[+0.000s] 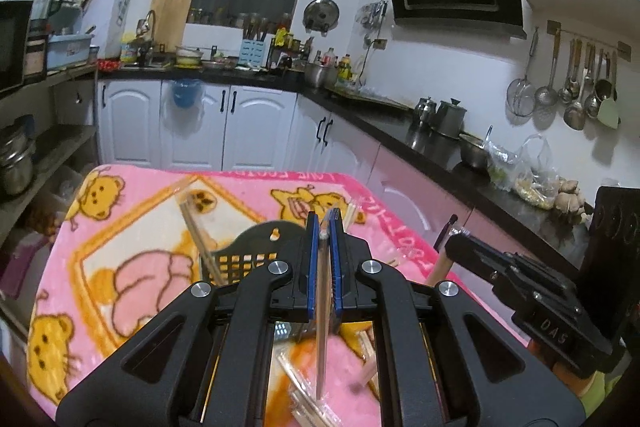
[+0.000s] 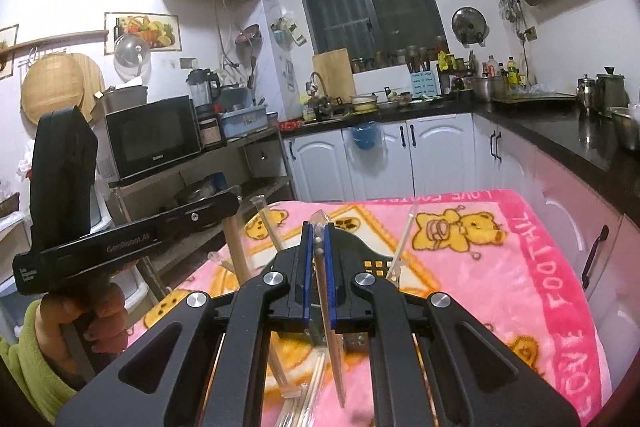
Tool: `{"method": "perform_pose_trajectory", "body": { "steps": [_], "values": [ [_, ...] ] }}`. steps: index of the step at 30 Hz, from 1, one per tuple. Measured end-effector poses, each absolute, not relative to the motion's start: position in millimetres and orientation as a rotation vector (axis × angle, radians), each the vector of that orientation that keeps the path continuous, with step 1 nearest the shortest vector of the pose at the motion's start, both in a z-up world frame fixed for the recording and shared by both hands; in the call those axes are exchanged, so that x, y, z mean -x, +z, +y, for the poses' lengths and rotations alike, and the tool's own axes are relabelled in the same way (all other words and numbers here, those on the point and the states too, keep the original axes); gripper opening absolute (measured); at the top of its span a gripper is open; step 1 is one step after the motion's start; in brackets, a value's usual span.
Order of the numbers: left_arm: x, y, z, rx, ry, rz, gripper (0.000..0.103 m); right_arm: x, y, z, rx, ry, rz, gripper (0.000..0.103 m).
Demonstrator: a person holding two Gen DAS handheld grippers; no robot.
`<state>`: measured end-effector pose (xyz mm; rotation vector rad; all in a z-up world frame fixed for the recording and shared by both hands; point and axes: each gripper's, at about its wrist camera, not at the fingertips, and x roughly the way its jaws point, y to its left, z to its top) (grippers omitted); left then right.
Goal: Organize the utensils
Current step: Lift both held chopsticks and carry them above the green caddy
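Now clamped: left gripper (image 1: 325, 227) and right gripper (image 2: 317, 235), each pinching wrapped chopsticks (image 1: 323, 311) hanging steeply downward (long axis near vertical), black basket (image 1: 256, 247) just ahead, lower centre.

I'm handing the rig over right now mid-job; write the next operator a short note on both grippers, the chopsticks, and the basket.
Left gripper: shut on a wrapped pair of chopsticks, held above the pink blanket.
Right gripper: shut on another wrapped pair, also lifted.
Black basket: on the blanket just ahead of the fingers; at least one pair already leans in it.
Loose wrapped pairs lie on the blanket below the grippers.
Left to do: drop both held pairs into the basket, then collect the loose ones.
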<state>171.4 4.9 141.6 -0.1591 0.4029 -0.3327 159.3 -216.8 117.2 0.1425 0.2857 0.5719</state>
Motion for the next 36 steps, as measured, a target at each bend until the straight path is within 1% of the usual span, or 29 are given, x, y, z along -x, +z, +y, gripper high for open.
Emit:
{"method": "perform_pose_trajectory", "body": {
  "steps": [16,26,36],
  "values": [
    [-181,174,-4,0.146,-0.324,0.321,0.003,-165,147,-205,-0.124,0.594,0.21,0.006],
    [-196,201,1,0.159,-0.296,0.264,0.003,-183,176,-198,-0.128,0.591,0.158,0.006],
    [-217,214,4,0.158,-0.214,0.21,0.003,-206,200,-200,-0.115,0.556,0.099,0.006]
  ]
}}
